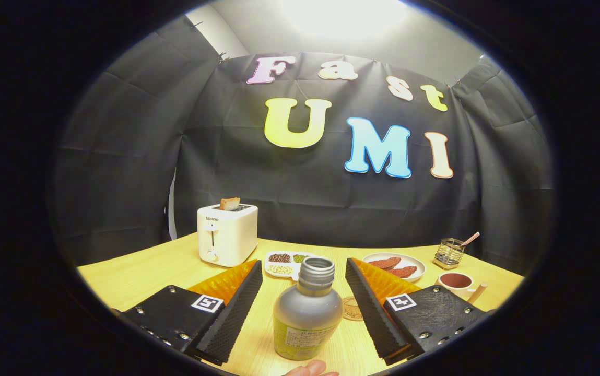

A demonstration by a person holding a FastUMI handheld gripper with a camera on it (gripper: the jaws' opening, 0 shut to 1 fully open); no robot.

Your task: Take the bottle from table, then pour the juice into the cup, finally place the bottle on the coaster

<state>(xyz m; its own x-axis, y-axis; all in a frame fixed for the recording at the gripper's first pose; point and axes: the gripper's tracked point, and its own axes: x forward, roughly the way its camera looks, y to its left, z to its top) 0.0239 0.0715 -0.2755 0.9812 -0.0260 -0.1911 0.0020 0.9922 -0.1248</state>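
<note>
The table (138,274) spreads out ahead of the tool (304,284) in pale wood. Beyond the left finger stands a toaster (227,234) with a slice of bread (230,203) poking from its slot. The tool is wide open, holding nothing; the bottle (307,310) stands upright and uncapped between the fingers, with a gap on each side. Beyond the right finger lies a plate (395,266) of reddish pieces, and straight ahead past the bottle a divided dish (286,263) of seeds. The cup (455,282) sits beyond the right finger, with a wire holder (448,253) behind it. The coaster (352,308) lies just beside the right finger's inner edge. A fingertip (310,369) shows near the bottle's base.
</note>
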